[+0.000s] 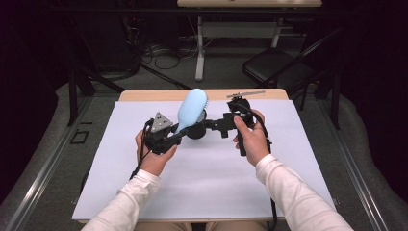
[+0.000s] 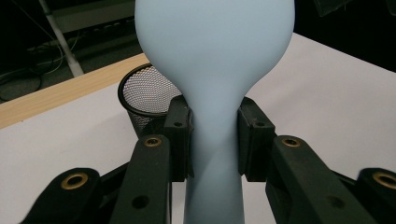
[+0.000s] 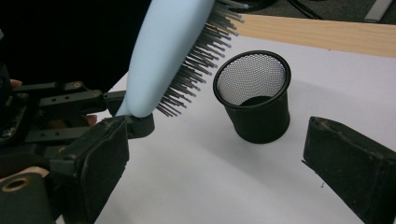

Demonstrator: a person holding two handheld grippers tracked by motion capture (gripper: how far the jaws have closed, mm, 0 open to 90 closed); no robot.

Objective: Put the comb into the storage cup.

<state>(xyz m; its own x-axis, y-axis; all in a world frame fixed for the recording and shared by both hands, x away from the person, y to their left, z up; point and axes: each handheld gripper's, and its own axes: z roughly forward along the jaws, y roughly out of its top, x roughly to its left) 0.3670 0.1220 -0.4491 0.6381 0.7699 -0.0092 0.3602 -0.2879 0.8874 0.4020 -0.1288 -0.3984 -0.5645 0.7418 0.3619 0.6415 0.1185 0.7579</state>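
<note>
While the left gripper (image 2: 215, 140) clamps the brush (image 2: 215, 70) neck above the surface (image 1: 202, 168) and the right gripper's (image 3: 215, 158) fingers stand open, tip the brush, probably handle-first, into the cup (image 3: 254, 98).

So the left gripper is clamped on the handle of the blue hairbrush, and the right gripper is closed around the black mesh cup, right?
Not quite. The left gripper is indeed clamped on the handle of the blue hairbrush, but the right gripper is not closed around the black mesh cup. The right gripper view shows its jaws standing wide apart, with the cup on the white sheet beyond them, untouched.
</note>
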